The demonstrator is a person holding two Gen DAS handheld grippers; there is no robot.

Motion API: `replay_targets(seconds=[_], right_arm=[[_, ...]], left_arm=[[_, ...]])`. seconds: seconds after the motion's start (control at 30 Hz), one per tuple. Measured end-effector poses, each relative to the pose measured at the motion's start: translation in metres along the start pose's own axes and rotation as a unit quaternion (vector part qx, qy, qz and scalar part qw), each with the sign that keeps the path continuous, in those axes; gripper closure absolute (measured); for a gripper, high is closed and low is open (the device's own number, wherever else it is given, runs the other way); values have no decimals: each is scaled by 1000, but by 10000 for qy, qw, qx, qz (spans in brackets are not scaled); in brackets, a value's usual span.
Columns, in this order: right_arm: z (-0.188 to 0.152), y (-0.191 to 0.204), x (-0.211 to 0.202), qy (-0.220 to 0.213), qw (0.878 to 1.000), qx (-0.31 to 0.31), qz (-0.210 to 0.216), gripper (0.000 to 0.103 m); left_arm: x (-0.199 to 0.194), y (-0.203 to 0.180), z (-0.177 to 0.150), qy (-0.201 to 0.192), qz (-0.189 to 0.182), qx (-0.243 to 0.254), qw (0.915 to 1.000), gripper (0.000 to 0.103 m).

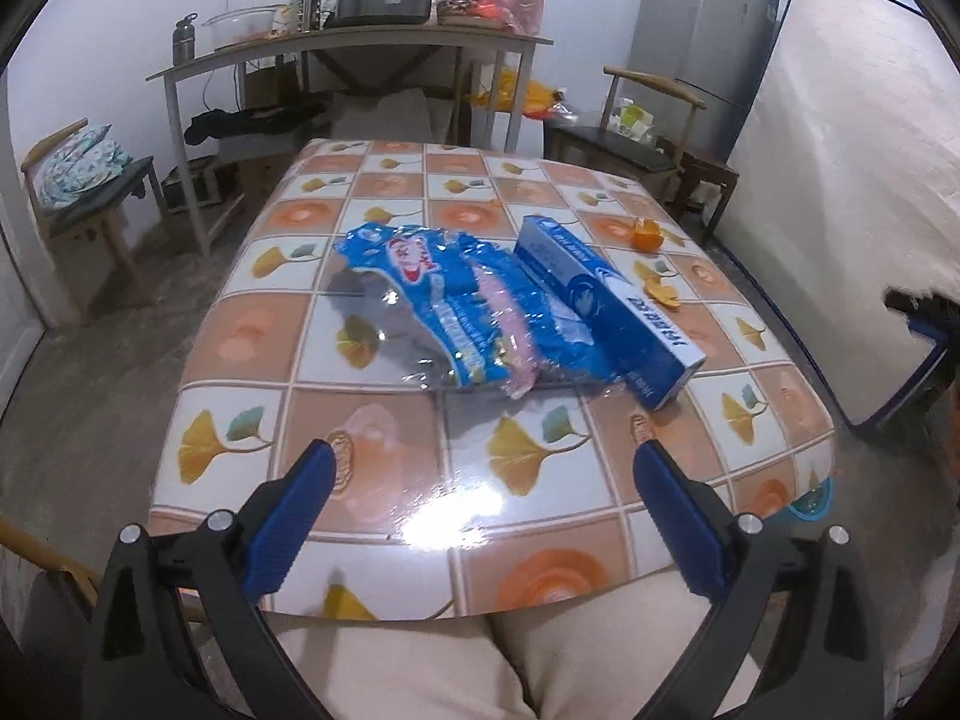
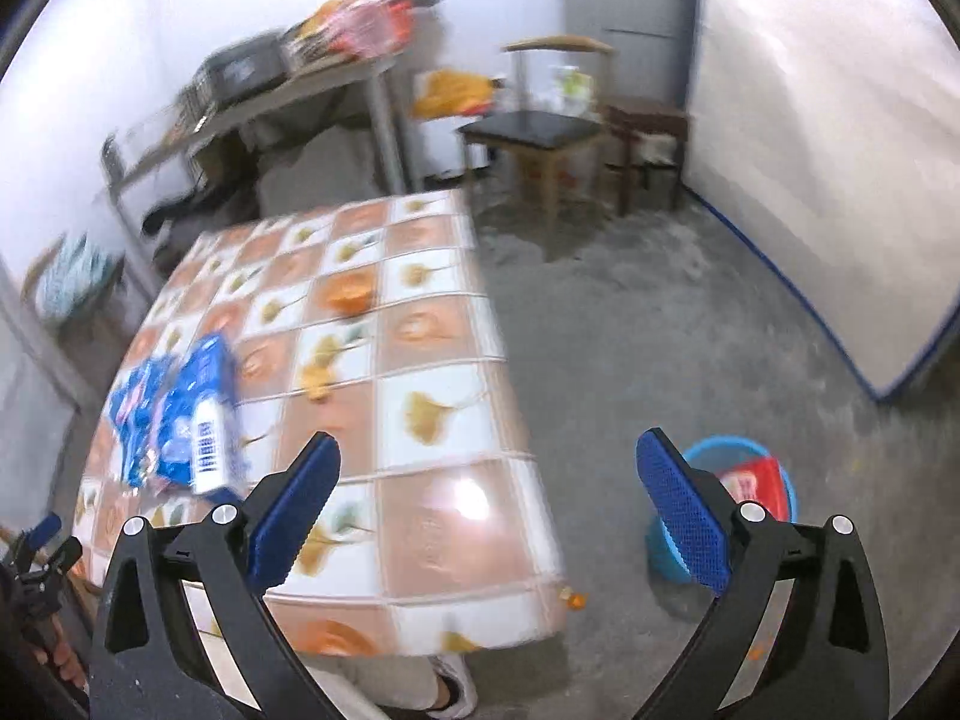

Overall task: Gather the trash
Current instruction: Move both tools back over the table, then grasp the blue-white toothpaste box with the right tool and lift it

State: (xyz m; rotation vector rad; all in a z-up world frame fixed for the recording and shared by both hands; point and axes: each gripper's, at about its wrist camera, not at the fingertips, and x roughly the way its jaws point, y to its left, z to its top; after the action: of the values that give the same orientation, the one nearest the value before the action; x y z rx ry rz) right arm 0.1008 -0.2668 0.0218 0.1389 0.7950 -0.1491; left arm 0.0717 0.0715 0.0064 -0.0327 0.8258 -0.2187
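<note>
A worktop (image 1: 372, 396) covered in a glossy checked cloth of orange and leaf-print squares stands on a grey concrete floor (image 2: 630, 324), with a cluttered side table (image 1: 336, 45), chairs and a fridge (image 1: 702, 36) behind. The left claw (image 1: 483, 516) gapes wide and empty over the near edge; a blue wrapper (image 1: 444, 306) and blue box (image 1: 606, 306) lie ahead of it, orange peel (image 1: 648, 234) beyond. The right claw (image 2: 489, 510) is wide and empty, a blue bin (image 2: 756, 480) on the floor beside it.
</note>
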Motion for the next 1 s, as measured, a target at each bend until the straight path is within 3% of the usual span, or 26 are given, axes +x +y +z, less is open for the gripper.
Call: replay_targets(seconds=[0.1,0.2,0.33,0.47,0.6,0.77,0.83,0.9,1.0], right_arm=[[10,54,6,-78,9985,-513,170,8],[14,99,12,-136,9924,-892,833,8],[8,151,34,220,9797,-1228,1568,8],[4,186,68,730,9739,-1457,1577,8],[2,206,100,1115,9715,-1550,1402,28],[2,217,132,1350,9691,-1772,1064,42],[2,219,142,1460,9674,-1821,987,52],[1,218,147,1547,9661,-1847,931,69],[1,218,147,1557,9661,-1822,960,71]], left_arm=[[-1,5,-6,-80,-93,-72,9999,6],[0,11,-12,-132,-280,-256,9992,6],[-2,19,-14,-222,-307,-405,9985,6],[-2,23,-20,-285,-232,-376,9986,6],[5,26,-22,-119,-504,-426,9978,6],[14,24,-23,-33,-640,-371,9973,6],[16,23,-24,-28,-623,-312,9976,6],[16,22,-25,-39,-638,-281,9976,6],[16,23,-26,-52,-668,-291,9973,6]])
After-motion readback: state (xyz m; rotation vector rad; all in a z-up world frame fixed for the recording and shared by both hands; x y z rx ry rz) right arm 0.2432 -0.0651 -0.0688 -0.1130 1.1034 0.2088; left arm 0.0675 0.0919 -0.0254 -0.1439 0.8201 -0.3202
